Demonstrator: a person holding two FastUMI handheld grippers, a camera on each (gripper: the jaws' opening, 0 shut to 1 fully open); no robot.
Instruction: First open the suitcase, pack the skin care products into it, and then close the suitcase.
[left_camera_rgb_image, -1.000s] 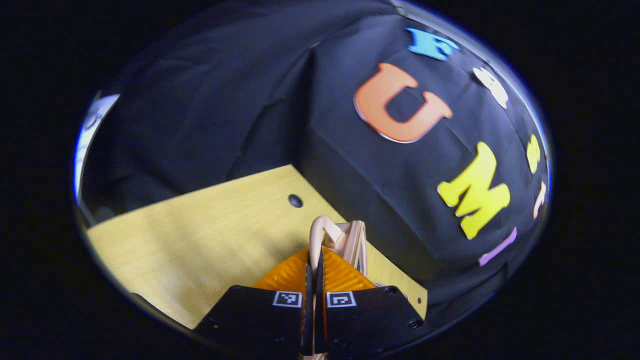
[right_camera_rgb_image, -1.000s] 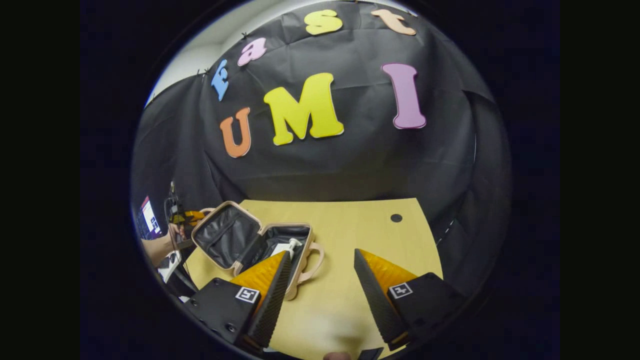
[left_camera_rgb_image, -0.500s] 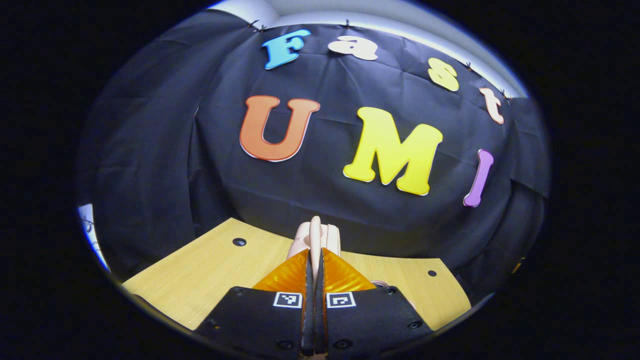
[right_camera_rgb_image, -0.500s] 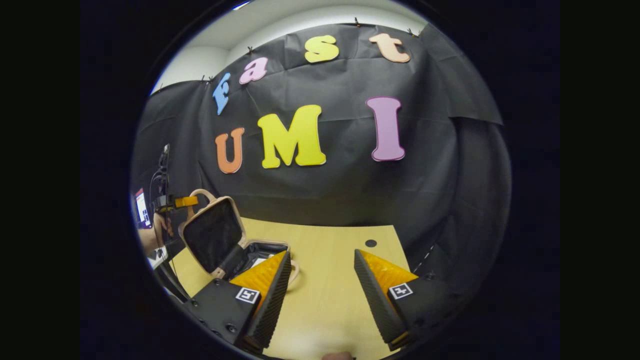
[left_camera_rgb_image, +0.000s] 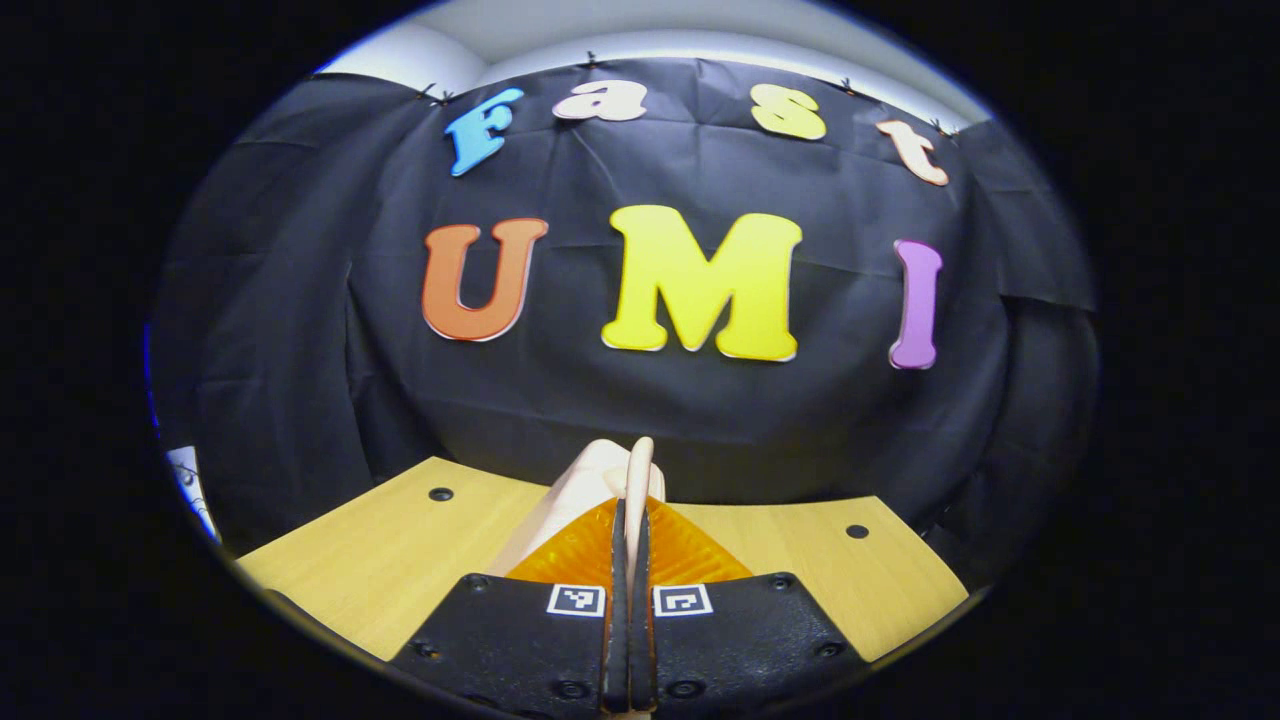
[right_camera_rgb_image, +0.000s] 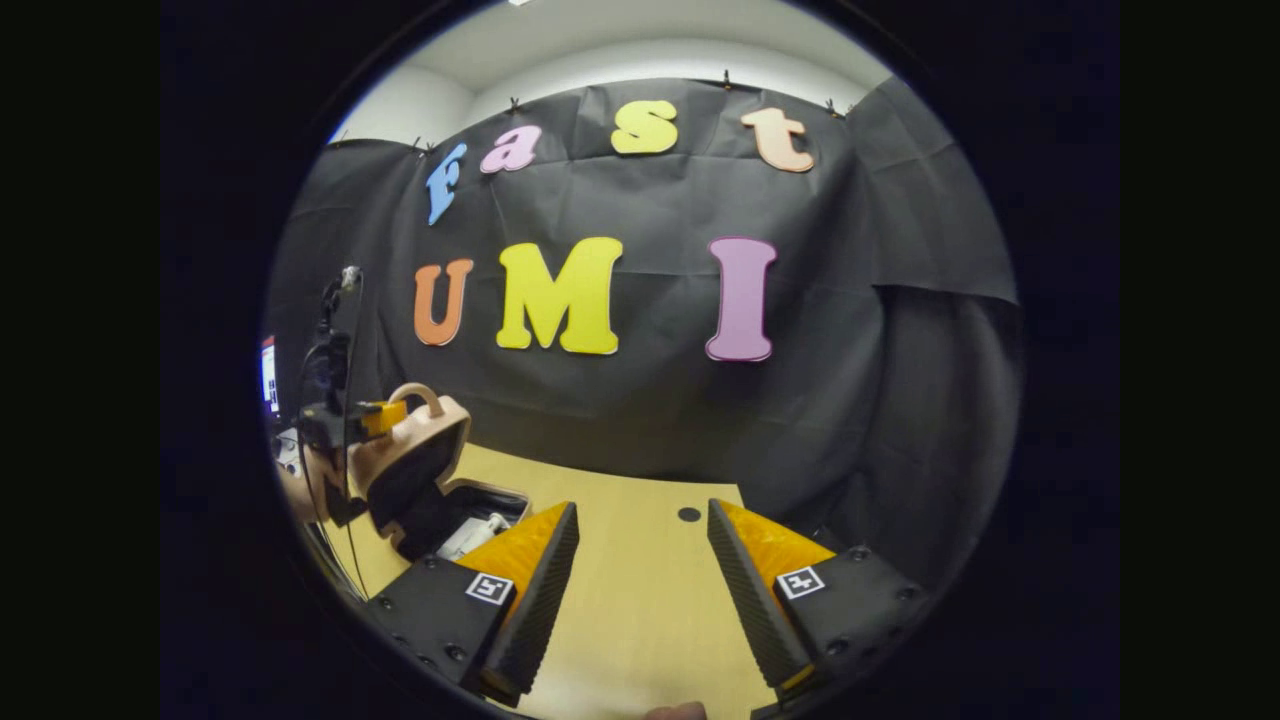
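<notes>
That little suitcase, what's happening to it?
A person is holding a pair of tongs in each hand. The left tongs are shut on the handle of the suitcase lid, which stands partly raised over the bottom half on the wooden table. A white skin care bottle lies inside. The right tongs hang open over the table, holding nothing. The suitcase isn't shut yet.
</notes>
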